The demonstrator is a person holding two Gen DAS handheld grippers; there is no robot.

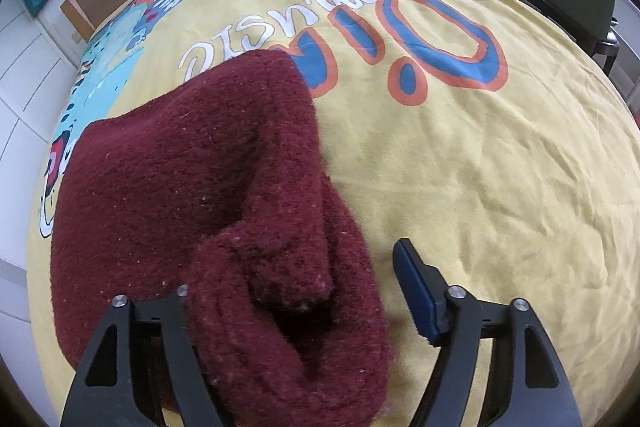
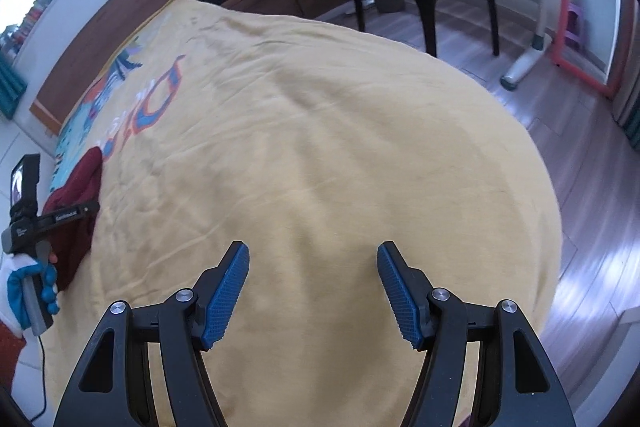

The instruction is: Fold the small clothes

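Left wrist: left gripper (image 1: 304, 291) is standing spread, sweater (image 1: 192, 195) bunching between the fingers, far pad clear of it. Right wrist: right gripper (image 2: 314, 291) is hovering spread over bare blanket (image 2: 340, 147), sweater far left of fingers. Next grab: pinch an edge, not the bulk.

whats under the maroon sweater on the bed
The maroon sweater lies on the yellow printed bedspread, covering part of its lettering and the cartoon print at the left. Whatever else lies beneath the sweater, and the left gripper's left pad, is hidden.
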